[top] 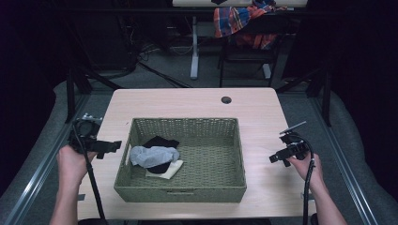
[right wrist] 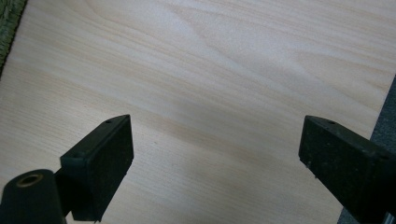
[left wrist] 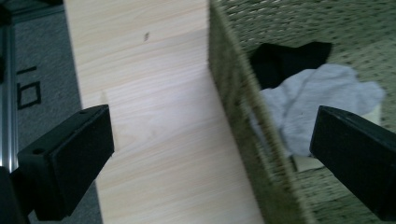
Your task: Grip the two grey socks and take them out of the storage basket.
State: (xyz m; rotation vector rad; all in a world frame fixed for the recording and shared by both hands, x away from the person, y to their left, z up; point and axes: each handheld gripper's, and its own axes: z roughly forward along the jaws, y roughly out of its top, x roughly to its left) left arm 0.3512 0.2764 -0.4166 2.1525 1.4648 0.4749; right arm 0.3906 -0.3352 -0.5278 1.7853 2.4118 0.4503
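Clothes lie heaped in the left part of the woven basket (top: pixel 180 193), which sits in the middle of the light wooden table (top: pixel 197 101). On top is a crumpled grey cloth (top: pixel 154 155); under and behind it a black garment (top: pixel 161 141) sticks out toward the far wall of the basket, and a cream piece (top: pixel 167 170) peeks out at the near side, flat on the basket floor. The three touch one another in one small pile, close to the basket's left wall.

My left hand-held gripper (top: pixel 107 146) hovers just outside that left wall, over the table's left edge, with its jaws pointing toward the basket. In the left gripper view its jaws stand wide apart and hold nothing: one jaw is over bare table, the other over the basket's inside, so the rim runs between them, and past it I see the grey cloth (left wrist: pixel 317 100) and the black garment (left wrist: pixel 287 58).

My right hand-held gripper (top: pixel 278 159) is on the other side, well apart from the clothes, over the bare table to the right of the basket. Its jaws are spread wide too, with nothing between them but wood grain in the right gripper view. A corner of the basket shows at that view's upper left edge.

A plaid cloth (top: pixel 239 21) hangs over a chair beyond the table.
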